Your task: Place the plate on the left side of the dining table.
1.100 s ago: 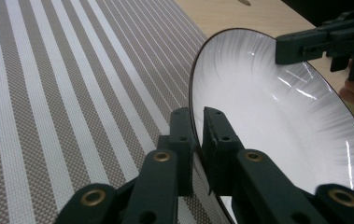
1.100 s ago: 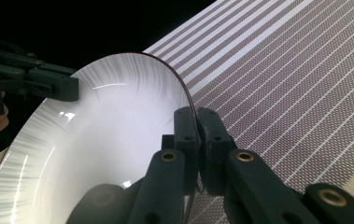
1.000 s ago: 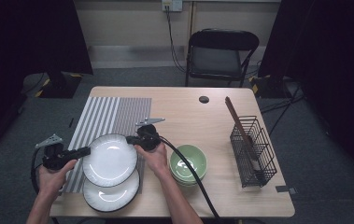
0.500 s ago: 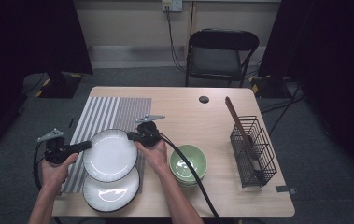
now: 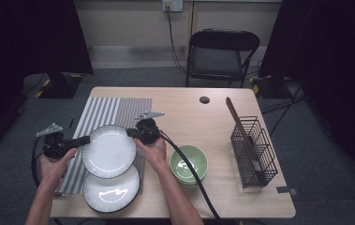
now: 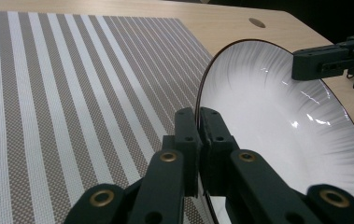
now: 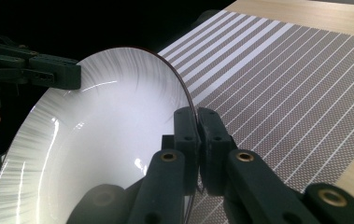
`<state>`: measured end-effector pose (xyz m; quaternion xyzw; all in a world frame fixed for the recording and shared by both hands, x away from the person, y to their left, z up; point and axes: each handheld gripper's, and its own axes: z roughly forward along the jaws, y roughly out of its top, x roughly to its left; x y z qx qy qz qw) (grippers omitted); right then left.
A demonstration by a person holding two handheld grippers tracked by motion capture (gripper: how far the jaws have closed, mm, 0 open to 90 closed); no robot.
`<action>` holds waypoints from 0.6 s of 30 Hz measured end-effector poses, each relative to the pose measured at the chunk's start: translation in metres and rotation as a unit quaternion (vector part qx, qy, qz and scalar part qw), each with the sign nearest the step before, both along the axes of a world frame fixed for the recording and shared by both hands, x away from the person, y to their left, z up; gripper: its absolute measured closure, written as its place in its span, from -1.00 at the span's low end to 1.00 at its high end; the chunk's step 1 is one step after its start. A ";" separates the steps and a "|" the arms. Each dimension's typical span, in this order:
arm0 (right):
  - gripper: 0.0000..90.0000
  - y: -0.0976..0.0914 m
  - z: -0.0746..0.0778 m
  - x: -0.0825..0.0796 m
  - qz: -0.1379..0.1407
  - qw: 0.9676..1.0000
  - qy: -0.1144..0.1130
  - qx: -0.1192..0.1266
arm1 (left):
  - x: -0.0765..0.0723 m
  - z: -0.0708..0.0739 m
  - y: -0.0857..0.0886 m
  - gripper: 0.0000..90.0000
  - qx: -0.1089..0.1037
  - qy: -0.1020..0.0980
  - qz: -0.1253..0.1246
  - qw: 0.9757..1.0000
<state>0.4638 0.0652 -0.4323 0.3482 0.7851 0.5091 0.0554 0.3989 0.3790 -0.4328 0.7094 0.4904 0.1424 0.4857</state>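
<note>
This looks like a lab or studio set up for recording, not a home. Black curtains (image 5: 30, 37) close off both sides, and the floor (image 5: 315, 154) is grey carpet. A lone light wooden table (image 5: 189, 105) stands in the middle with a black folding chair (image 5: 222, 54) behind it, and cables (image 5: 173, 33) hang from a wall outlet (image 5: 173, 4).
</note>
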 end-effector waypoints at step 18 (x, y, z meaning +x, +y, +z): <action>0.96 0.009 0.018 0.019 -0.010 1.000 -0.010 -0.012 | 0.026 0.013 0.007 0.94 -0.001 -0.009 0.001 1.000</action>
